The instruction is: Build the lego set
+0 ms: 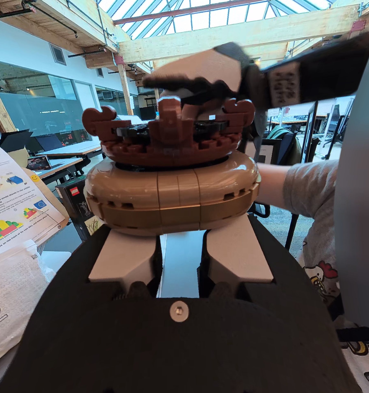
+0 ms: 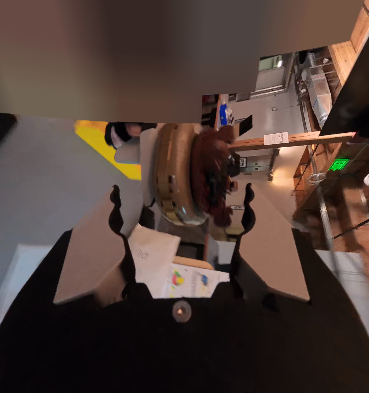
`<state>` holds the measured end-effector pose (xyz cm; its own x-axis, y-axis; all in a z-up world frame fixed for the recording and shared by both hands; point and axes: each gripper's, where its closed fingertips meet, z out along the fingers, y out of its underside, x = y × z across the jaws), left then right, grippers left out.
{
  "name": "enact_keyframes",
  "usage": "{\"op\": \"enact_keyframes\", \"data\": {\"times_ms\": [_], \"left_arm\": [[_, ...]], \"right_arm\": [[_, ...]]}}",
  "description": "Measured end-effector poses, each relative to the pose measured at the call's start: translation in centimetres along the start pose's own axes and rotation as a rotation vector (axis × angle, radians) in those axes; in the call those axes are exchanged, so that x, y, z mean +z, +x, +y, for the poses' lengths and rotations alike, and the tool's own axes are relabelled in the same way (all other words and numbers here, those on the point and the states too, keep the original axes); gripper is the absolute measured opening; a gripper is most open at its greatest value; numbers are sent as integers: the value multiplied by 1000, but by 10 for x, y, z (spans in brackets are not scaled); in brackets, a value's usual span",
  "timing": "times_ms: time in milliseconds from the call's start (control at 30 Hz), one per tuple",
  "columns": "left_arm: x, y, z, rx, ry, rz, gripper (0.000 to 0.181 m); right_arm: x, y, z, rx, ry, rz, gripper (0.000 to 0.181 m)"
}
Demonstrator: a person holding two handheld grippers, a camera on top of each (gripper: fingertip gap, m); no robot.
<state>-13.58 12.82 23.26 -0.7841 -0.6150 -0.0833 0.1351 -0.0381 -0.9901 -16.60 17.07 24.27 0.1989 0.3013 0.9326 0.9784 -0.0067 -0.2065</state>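
Observation:
The lego model has a round tan base (image 1: pixel 170 191) with a reddish-brown ring of bricks and black pieces on top (image 1: pixel 168 131). My left gripper (image 1: pixel 181 229) is shut on the underside of the tan base and holds the model up in the air. My right gripper (image 2: pixel 182 187) is open, with nothing between its fingers. In the left wrist view it reaches in from the upper right, its fingers (image 1: pixel 200 70) over the brown top. In the right wrist view the model (image 2: pixel 179 176) appears sideways just beyond the open fingertips. Whether they touch the model is unclear.
A printed instruction sheet (image 1: pixel 15 191) and a numbered plastic bag (image 1: pixel 9 297) lie at the left. A black lego box (image 1: pixel 77 200) stands behind the model. A person's grey sleeve (image 1: pixel 306 187) is at the right. The sheet also shows in the right wrist view (image 2: pixel 192 280).

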Motion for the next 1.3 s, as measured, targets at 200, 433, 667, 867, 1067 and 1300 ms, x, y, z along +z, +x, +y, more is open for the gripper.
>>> {"op": "enact_keyframes", "data": {"times_ms": [200,433,667,867,1067,1300], "left_arm": [[-4,7,-8,10,32,26,34],[8,4,-2,12,49,74,34],[25,-20,26,12,10,82,34],[29,-35,42,-37,1,95,34],[28,-43,54,-46,-40,87,34],[32,-53,67,-86,-97,40,43]], "right_arm": [[-34,23,12,758,440,-29,126],[-26,17,30,1158,787,-197,121],[-4,3,46,1188,786,-209,117],[4,-6,65,1221,809,-212,104],[11,-12,74,1205,796,-200,105],[20,-16,82,1225,773,-193,105]]}}
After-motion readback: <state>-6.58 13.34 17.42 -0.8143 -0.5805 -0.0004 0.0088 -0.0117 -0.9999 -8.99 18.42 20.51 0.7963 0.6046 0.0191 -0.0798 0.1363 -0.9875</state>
